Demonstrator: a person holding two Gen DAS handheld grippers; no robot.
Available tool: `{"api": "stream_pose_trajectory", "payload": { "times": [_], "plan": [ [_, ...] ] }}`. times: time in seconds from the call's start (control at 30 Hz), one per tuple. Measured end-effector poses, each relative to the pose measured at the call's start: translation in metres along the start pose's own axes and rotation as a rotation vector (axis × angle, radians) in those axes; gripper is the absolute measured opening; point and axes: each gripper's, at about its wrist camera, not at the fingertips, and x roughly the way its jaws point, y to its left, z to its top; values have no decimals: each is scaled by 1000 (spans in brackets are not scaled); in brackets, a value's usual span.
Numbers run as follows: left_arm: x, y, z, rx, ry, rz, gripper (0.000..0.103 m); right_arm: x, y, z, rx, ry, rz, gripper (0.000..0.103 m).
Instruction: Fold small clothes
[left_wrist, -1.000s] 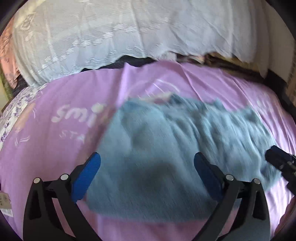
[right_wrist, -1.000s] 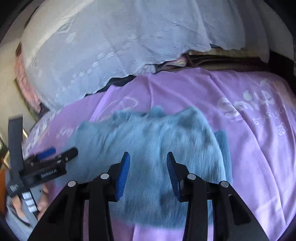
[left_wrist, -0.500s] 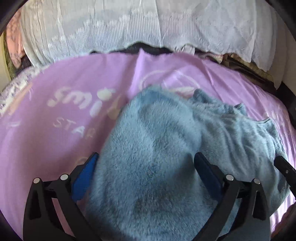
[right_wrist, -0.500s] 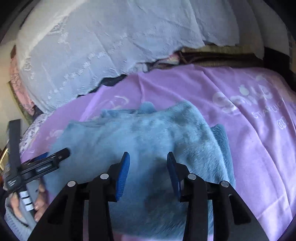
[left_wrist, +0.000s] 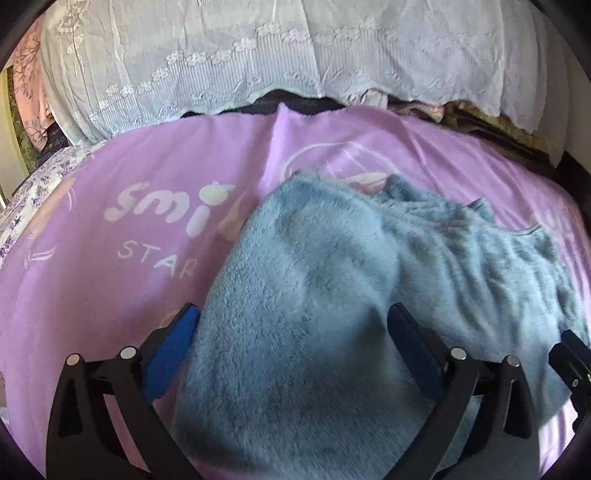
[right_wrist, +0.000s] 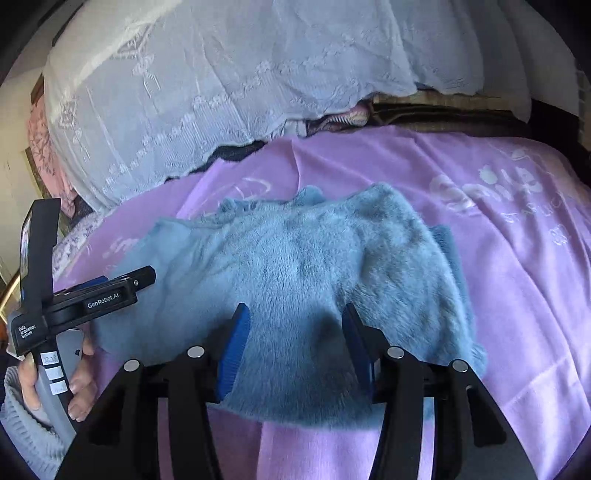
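Two grippers hover over a fluffy blue garment (left_wrist: 303, 295) lying rumpled on a purple printed sheet (left_wrist: 110, 280). Left gripper (left_wrist: 293, 328) is spread wide, the fabric bulging between its jaws, ungripped. Right gripper (right_wrist: 295, 332) is also released, straddling the near hem. White lace cloth (right_wrist: 221, 85) drapes behind, above stacked folded blankets (right_wrist: 424, 107). Nothing blocks the garment.

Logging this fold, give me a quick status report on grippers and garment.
Left gripper jaws wide open, right gripper jaws open, both over the blue fleece garment. Garment bunched on purple sheet. Nothing in the way.
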Motion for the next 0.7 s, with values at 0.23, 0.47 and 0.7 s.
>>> {"api": "stream_pose_trajectory", "payload": {
  "times": [0.23,0.47,0.7],
  "plan": [
    [-47,-30,-4,70,-100,-110,99,4,-23,-5,84,34,-35,61],
    [-2,-54,-22,159,26,-59,99,5,-24,-9,88,32,-16,64],
    [-27,-40,-14,72,-22,-120,99,-41,-39,-15,175,-78,-17,64]
  ]
}}
